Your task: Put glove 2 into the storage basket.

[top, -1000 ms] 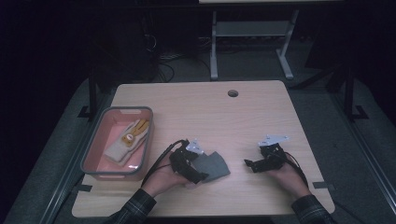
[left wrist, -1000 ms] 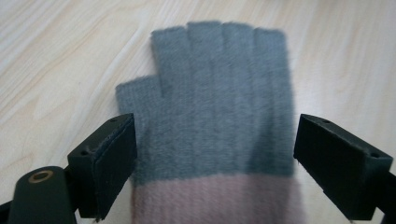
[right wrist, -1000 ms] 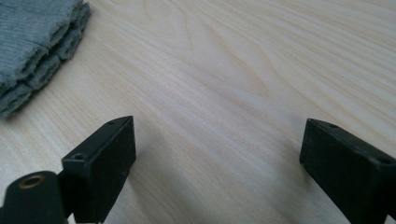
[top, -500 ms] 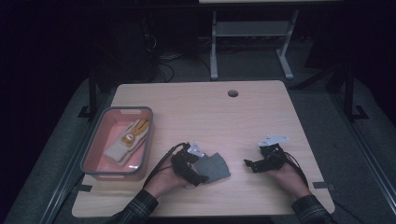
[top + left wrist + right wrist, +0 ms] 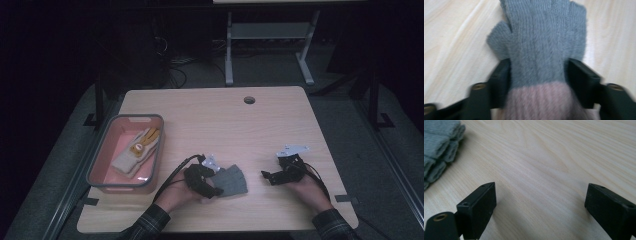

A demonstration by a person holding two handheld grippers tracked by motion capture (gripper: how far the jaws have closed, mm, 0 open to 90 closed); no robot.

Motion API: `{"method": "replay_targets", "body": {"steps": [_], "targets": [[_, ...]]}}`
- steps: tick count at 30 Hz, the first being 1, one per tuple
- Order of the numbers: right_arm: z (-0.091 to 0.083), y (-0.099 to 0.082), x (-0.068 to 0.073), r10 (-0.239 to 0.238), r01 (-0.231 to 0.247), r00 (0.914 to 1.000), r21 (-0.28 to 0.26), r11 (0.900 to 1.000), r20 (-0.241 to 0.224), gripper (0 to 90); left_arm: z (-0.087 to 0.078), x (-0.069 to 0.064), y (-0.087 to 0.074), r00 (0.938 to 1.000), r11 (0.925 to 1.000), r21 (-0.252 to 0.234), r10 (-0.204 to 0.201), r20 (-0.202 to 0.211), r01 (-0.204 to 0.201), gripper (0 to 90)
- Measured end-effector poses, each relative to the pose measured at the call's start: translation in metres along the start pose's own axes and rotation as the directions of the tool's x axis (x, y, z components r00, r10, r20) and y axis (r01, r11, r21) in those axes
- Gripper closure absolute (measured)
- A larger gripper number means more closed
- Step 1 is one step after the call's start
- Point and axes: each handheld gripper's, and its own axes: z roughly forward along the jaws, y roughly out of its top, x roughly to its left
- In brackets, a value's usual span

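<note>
A grey knitted glove (image 5: 233,181) with a pinkish cuff lies flat on the wooden table (image 5: 210,120), near the front edge. My left gripper (image 5: 215,181) has just been closing its jaws on the glove (image 5: 541,45) at the wrist. There both black pads touch its sides, and the knit looks pinched between them. My right gripper (image 5: 267,176) rests on the table to the right of the glove, open, with bare wood between its jaws (image 5: 541,202). The glove's fingertips (image 5: 439,147) lie at the left of the right gripper view.
A pink tray with a grey rim (image 5: 95,165) stands at the table's left and holds a beige and yellow glove (image 5: 134,152). A round cable hole (image 5: 249,100) sits near the far edge. A metal stand is on the floor behind the table.
The left gripper's jaws have come in against the glove's wrist. Both hands and the glove stay in the same place.
</note>
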Motion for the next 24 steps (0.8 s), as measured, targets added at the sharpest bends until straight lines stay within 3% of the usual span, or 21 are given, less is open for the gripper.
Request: {"method": "replay_targets", "body": {"steps": [3, 9, 13, 16, 24], "targets": [[0.000, 0.000, 0.000, 0.004, -0.004, 1.0000, 0.001, 1.0000, -0.001, 10.1, -0.001, 0.001, -0.001, 0.9996, 1.0000, -0.003, 0.000, 0.028, 0.000, 51.9], [0.000, 0.000, 0.000, 0.000, 0.000, 1.0000, -0.002, 1.0000, -0.001, 10.1, -0.004, 0.006, 0.000, 0.9968, 0.9990, -0.001, -0.045, 0.066, 0.045, 61.8], [0.000, 0.000, 0.000, -0.001, 0.001, 1.0000, -0.002, 1.0000, -0.002, 10.1, -0.006, 0.007, 0.000, 0.9949, 0.9979, -0.004, -0.064, 0.079, 0.064, 63.7], [0.000, 0.000, 0.000, 0.002, -0.002, 1.0000, 0.000, 1.0000, -0.003, 10.1, -0.010, 0.007, 0.002, 0.9958, 0.9985, -0.004, -0.055, 0.073, 0.055, 64.1], [0.000, 0.000, 0.000, 0.002, -0.002, 1.0000, -0.001, 1.0000, -0.004, 10.1, -0.030, 0.006, 0.008, 0.9962, 0.9964, -0.048, -0.067, 0.056, 0.069, 64.3]]}}
